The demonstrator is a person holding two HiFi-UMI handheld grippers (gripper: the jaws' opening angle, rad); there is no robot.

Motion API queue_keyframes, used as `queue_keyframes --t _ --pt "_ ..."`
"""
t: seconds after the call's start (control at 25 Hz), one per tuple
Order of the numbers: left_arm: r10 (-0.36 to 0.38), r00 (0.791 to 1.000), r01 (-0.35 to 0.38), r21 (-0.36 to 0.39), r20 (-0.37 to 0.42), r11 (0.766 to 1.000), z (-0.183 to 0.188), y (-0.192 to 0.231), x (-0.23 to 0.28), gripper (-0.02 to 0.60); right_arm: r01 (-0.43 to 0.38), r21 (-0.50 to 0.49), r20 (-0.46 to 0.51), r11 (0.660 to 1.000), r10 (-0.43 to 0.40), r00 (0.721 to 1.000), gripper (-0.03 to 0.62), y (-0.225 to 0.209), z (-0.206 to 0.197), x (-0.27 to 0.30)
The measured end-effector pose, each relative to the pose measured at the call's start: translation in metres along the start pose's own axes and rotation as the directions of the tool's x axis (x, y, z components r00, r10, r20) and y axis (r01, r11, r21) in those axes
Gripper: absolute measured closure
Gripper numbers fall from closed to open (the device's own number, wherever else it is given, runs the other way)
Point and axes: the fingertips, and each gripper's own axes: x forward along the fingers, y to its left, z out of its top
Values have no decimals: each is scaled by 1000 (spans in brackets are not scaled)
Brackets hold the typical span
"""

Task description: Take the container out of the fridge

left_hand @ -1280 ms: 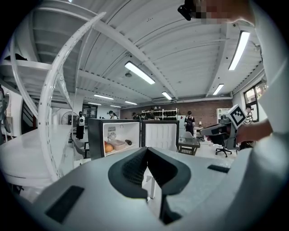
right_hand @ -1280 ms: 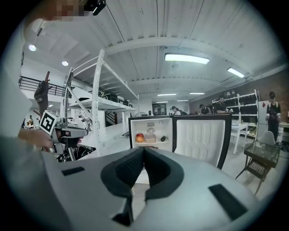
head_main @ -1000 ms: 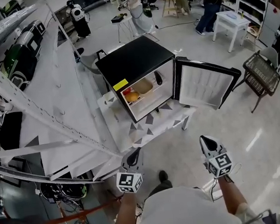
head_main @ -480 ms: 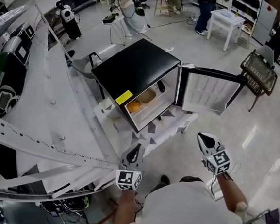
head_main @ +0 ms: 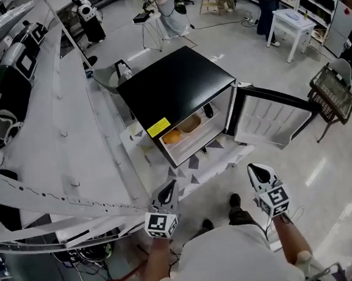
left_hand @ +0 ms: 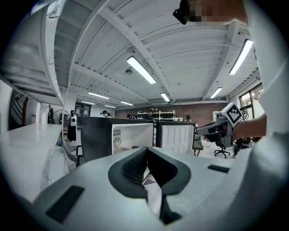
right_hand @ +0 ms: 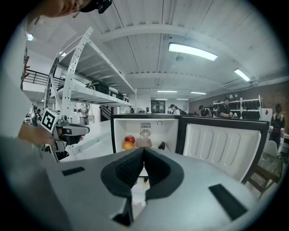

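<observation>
fridge (head_main: 177, 84) open, fruit (head_main: 171, 137) beside container (head_main: 190, 124); left gripper (head_main: 167, 194), right gripper (head_main: 261, 173) closed, empty

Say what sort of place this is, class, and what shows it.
Probably a lab or workshop hall: tall metal racking, an open mini fridge on a low stand, and long ceiling strip lights.

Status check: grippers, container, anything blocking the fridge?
Left gripper and right gripper both shut, empty, short of the fridge. Container inside, door open. Fruit beside container; nothing else in the way.
</observation>
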Motion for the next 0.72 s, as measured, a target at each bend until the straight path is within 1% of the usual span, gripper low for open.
queue_keyframes --t 0.16,0.32,0.44,0.56,0.72 --pt "56 998 -56 0 -3 998 4 3 15 577 -49 4 -4 999 49 999 588 -19 1 24" --pt "99 995 -99 2 24 995 16 -4 30 577 -115 -12 -5 993 114 993 588 -38 5 45" --pt "152 988 -152 20 20 988 20 -7 43 577 -159 -12 -17 987 158 987 588 -55 8 58" --pt "209 978 -209 44 7 977 22 -9 58 577 -210 -38 -17 977 209 978 588 -66 14 70" --pt "252 968 -251 87 -9 964 23 -17 81 577 -275 -59 -24 960 274 961 588 -79 19 85"
